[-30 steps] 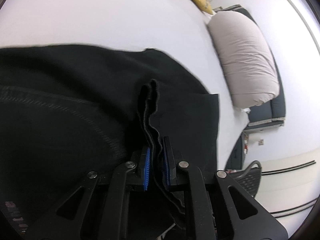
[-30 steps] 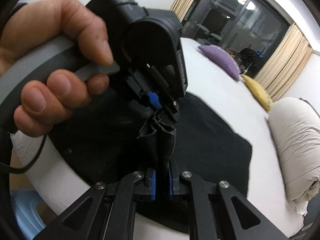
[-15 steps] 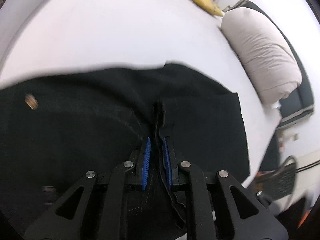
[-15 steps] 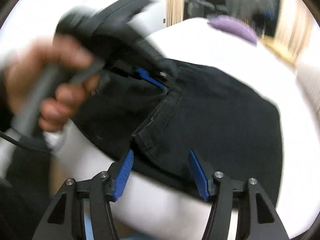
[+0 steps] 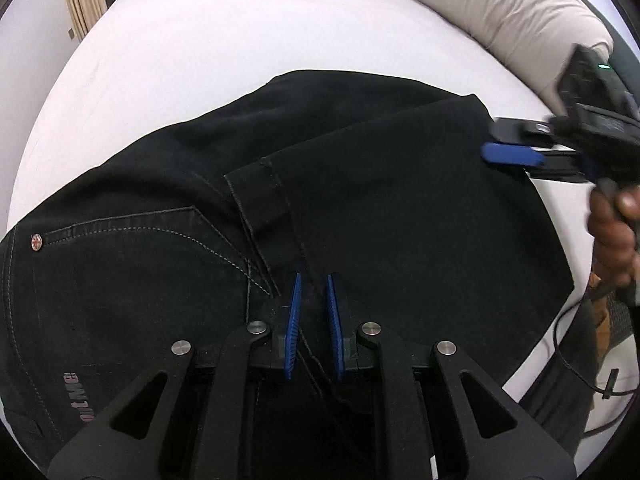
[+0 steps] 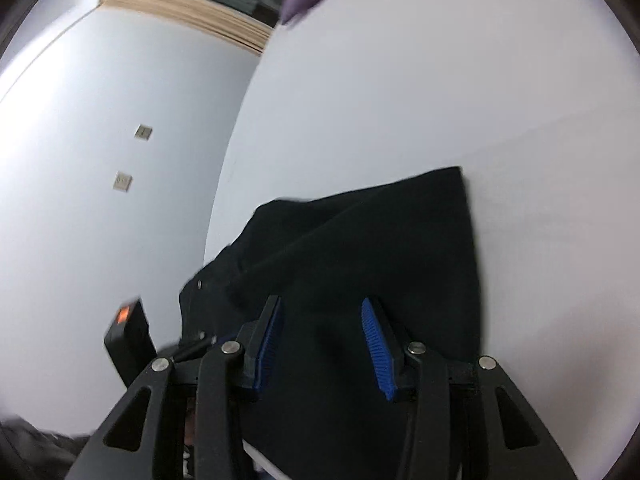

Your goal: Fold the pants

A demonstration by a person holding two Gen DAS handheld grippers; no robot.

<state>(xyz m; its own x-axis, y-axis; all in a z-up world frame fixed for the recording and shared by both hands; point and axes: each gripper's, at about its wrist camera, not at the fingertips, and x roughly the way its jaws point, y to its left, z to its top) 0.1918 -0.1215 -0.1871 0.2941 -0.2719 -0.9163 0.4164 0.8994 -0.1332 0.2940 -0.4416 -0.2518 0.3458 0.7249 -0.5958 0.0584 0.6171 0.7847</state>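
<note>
Black pants (image 5: 360,184) lie folded on the white bed (image 5: 208,48), and you hold a gripper over them in each hand.

Your left gripper (image 5: 314,284) has its blue pads narrowed almost shut on a seam of the dark fabric near the leg hem, beside the stitched back pocket. Your right gripper (image 6: 320,320) has just been closing, yet its jaws stand apart above the cloth with nothing pinched between them; in the left view it reaches in at the pants' far right edge, your hand (image 5: 614,236) on its handle. A beige rolled duvet (image 5: 508,12) lies beyond, well apart from the pants.
</note>
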